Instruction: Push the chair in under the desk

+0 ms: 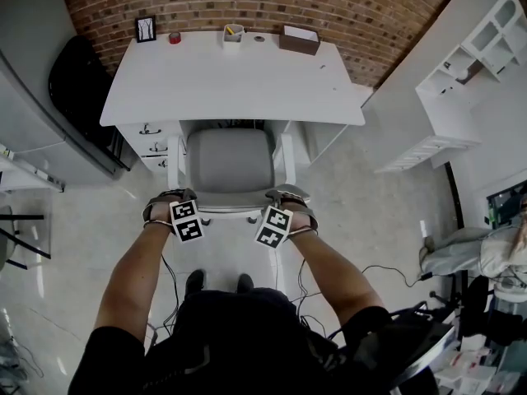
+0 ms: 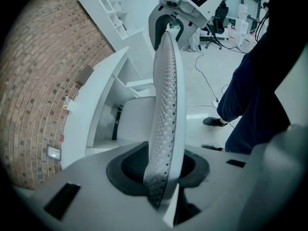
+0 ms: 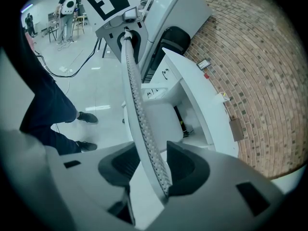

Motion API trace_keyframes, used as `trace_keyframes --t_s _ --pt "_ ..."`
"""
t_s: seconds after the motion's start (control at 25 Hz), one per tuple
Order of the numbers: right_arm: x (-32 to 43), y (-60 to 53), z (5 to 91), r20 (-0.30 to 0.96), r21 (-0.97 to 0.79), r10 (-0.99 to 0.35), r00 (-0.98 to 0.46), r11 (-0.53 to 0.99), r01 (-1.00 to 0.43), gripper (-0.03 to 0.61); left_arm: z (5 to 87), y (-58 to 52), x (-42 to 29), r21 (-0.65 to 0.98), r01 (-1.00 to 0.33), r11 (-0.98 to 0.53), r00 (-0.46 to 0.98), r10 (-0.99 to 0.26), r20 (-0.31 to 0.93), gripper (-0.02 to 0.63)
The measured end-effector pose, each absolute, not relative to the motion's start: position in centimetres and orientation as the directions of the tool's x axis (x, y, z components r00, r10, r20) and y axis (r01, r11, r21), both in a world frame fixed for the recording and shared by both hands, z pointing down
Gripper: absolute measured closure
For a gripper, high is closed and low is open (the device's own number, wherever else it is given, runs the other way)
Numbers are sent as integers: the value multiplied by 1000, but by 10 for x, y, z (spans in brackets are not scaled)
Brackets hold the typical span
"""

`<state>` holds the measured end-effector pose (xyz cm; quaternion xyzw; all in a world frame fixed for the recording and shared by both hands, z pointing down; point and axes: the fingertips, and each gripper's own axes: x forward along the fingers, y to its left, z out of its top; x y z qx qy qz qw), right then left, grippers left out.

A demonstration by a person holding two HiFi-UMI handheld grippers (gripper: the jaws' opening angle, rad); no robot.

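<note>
The grey-seated chair point(image 1: 229, 163) stands between the pedestals of the white desk point(image 1: 230, 81), its seat partly under the top. Its white perforated backrest point(image 2: 166, 105) runs edge-on through both gripper views. My left gripper point(image 1: 174, 200) sits on the left end of the backrest's top edge, and in the left gripper view this gripper point(image 2: 161, 172) has its dark pads against both faces. My right gripper point(image 1: 288, 202) holds the right end the same way, and the right gripper view shows the backrest point(image 3: 137, 109) clamped in that gripper point(image 3: 150, 170).
Desk drawers point(image 1: 152, 138) are left of the chair. A picture frame point(image 1: 146, 29), a pencil cup point(image 1: 233, 34) and a brown box point(image 1: 299, 39) line the desk's far edge by the brick wall. A white shelf unit point(image 1: 486, 39) stands right. Cables point(image 1: 387, 274) lie on the floor.
</note>
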<state>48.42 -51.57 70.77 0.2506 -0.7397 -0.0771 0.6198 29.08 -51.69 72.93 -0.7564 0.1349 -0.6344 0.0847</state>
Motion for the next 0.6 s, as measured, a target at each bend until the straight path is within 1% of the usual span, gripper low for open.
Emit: trace_keyframes --t_s 0.12,0.48,0.6 --pt "483 -518 708 880 418 -461 -111 866 -275 403 730 -521 290 -299 -109 -948 155 -313 937 489" --pt "481 -518 708 874 421 -468 -127 863 -280 400 734 -523 287 -282 -111 -953 132 -295 946 488" --pt "481 -515 704 874 403 -459 -158 868 -290 399 732 -523 287 -279 -132 -951 133 -296 946 472"
